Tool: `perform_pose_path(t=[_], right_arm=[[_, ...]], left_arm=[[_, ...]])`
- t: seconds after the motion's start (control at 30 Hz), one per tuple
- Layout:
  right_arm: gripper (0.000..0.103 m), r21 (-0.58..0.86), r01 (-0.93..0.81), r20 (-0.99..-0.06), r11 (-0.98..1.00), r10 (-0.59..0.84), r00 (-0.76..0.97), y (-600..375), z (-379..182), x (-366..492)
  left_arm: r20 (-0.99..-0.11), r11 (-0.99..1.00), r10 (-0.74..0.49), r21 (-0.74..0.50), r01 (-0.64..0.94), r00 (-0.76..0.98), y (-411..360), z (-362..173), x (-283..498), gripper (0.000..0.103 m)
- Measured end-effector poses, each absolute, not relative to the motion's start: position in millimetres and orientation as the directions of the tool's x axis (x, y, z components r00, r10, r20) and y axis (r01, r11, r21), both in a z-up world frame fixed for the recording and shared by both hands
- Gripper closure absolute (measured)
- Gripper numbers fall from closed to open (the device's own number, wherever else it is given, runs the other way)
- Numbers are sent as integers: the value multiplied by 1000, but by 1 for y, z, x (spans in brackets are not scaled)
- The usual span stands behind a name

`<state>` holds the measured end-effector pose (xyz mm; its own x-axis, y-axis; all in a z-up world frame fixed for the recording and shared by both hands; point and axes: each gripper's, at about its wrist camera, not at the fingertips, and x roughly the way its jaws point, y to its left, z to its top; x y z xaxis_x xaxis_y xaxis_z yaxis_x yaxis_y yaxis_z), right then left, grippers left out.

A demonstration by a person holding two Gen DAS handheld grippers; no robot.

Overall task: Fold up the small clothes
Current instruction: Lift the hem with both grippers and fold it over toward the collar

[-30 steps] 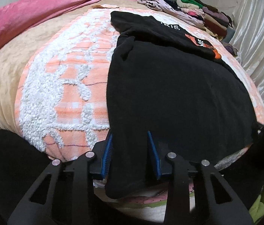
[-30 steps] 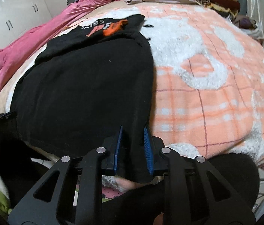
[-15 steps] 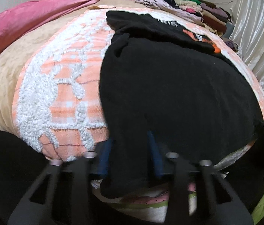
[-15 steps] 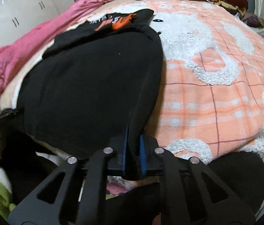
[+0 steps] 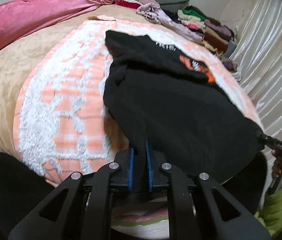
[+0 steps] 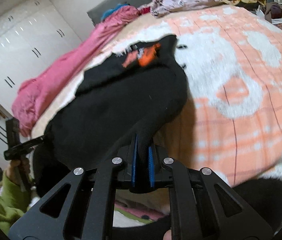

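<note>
Black knit garment with orange-and-white print [image 5: 177, 100]: spread on orange-and-white checked fleece blanket [image 5: 64, 100], near hem raised off it. Left gripper [image 5: 139, 152], jaws having just closed, and right gripper [image 6: 142, 150] each pinch a hem corner. Pink satin quilt [image 5: 36, 18] beyond.

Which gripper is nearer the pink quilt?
Left. The left gripper pinches the black garment on the side facing the pink quilt; the right gripper pinches its opposite corner, the garment between it and the quilt.
</note>
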<state>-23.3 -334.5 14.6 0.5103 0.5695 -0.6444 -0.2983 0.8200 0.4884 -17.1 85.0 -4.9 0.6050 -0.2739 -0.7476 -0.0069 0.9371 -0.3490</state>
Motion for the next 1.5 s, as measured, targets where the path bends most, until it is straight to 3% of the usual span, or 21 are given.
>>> perform_pose_path(t=[0.43,0.9,1.27,1.4,1.47,1.5], right_arm=[[99,492,-308,-559,814,567,605,-341,63,53],[99,487,-227,-619,843,517,592,-321,60,162],[98,461,-147,-716,875,464,522,-305,11,235],[85,505,-104,-721,857,485,496,-315,-6,242],[69,490,-85,-726,868,460,511,-318,-5,241],[48,463,-64,-730,884,421,538,-324,-2,239]], left_arm=[[-671,879,-331,-474,-42,663,114,33,53,93],[-668,841,-357,-534,-87,653,138,45,158,93],[-733,843,-340,-515,-155,589,153,2,225,91],[-737,842,-344,-516,-156,582,155,-12,232,88],[-733,837,-354,-525,-153,582,157,-14,233,88],[-728,836,-356,-528,-148,586,157,-14,233,88]])
